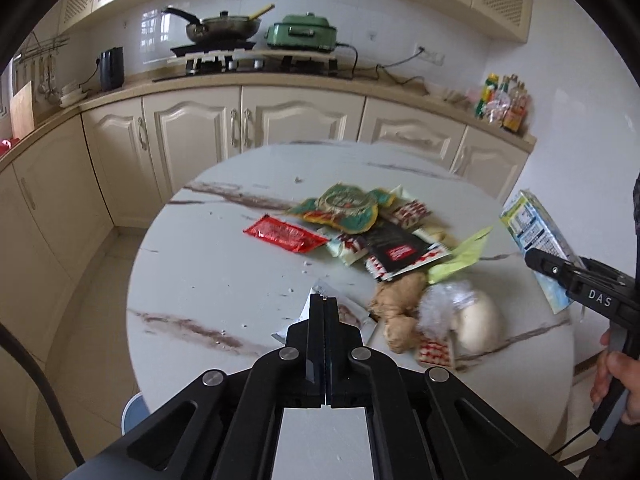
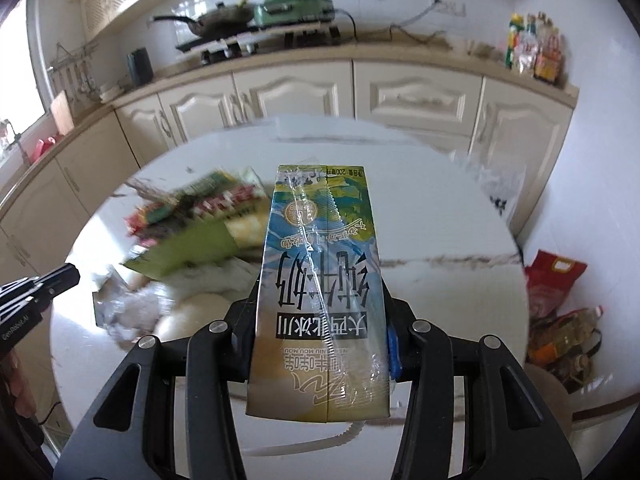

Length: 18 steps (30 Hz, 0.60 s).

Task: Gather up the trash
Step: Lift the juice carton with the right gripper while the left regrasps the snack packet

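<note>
Gripping the milk carton [image 2: 320,280] across its flat sides above the table [image 2: 440,232], the right gripper [image 2: 320,344] holds a light, crushable box best squeezed gently at mid-body, while the left gripper [image 1: 325,308] clamps a thin, limp wrapper [image 1: 348,312].

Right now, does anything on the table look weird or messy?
Yes. Wrappers lie heaped on the round table, a red sachet among them, beside a ginger root. White crumbs are scattered nearby.

"DAS" marks the right gripper [image 1: 538,261]; the milk carton [image 2: 320,280] reads "200".
</note>
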### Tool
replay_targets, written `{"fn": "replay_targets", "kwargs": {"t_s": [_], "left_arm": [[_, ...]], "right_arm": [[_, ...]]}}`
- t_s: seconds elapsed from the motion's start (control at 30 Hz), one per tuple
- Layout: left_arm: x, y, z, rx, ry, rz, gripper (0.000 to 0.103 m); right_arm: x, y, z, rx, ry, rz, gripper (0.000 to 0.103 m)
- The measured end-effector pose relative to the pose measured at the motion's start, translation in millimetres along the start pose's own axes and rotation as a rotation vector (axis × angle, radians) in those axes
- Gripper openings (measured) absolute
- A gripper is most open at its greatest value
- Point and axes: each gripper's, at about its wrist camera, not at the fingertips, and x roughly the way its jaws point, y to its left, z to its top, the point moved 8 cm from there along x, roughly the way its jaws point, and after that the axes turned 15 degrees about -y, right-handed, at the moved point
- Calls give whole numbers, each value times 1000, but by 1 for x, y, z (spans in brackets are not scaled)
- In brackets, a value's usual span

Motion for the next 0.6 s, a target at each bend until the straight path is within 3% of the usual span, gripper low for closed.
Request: {"fn": "replay_targets", "kwargs": {"t_s": [0.2, 0.37, 0.43, 0.5, 0.57, 0.6], "left_arm": [[-7, 1, -11, 6, 51, -30, 0], [15, -2, -22, 22, 102, -35, 4], [21, -5, -27, 16, 129, -68, 15], [23, -9, -28, 7, 131, -92, 36], [27, -9, -26, 29, 132, -78, 47], [31, -8, -27, 41, 136, -70, 47]], "right_arm": [[-21, 27, 18, -38, -42, 19, 45], [-19, 35, 6, -27, -19, 33, 45], [-16, 34, 1, -23, -5, 34, 45], [-14, 33, -3, -19, 4, 35, 45], [-11, 32, -5, -17, 7, 36, 45], [-9, 32, -5, -16, 7, 36, 45]]}}
